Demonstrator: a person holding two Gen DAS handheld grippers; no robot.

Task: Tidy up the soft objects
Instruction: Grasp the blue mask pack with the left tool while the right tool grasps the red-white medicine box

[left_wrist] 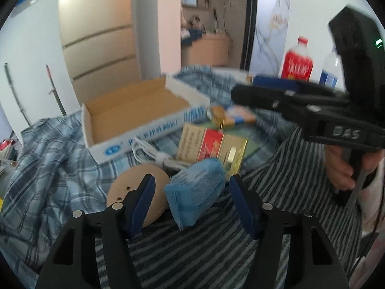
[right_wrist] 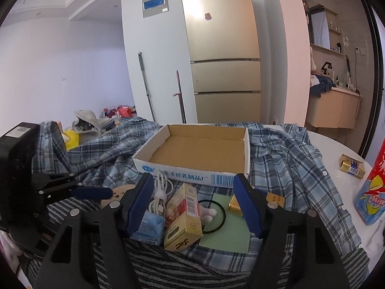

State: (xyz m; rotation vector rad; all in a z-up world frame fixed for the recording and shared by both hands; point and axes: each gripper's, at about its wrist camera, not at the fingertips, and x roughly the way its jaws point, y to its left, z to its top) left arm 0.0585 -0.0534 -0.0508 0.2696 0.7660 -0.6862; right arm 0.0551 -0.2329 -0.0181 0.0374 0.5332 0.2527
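A blue sponge-like pack (left_wrist: 196, 187) lies on the striped cloth (left_wrist: 204, 252), between the open fingers of my left gripper (left_wrist: 191, 192), which is not touching it. It also shows in the right wrist view (right_wrist: 150, 226). My right gripper (right_wrist: 193, 202) is open and empty above a yellow-red carton (right_wrist: 184, 219). The right gripper also shows in the left wrist view (left_wrist: 243, 94), and the left gripper shows in the right wrist view (right_wrist: 105, 192). An open, empty cardboard box (right_wrist: 199, 151) stands behind on a blue plaid shirt (right_wrist: 288, 163).
A round tan disc (left_wrist: 139, 192), a white coiled cable (right_wrist: 161, 192), a black ring (right_wrist: 214, 216) on a green card (right_wrist: 228, 236) and small gold packs (right_wrist: 352, 166) lie around. A red bottle (left_wrist: 298, 60) and a snack bag (right_wrist: 370, 192) stand at the right.
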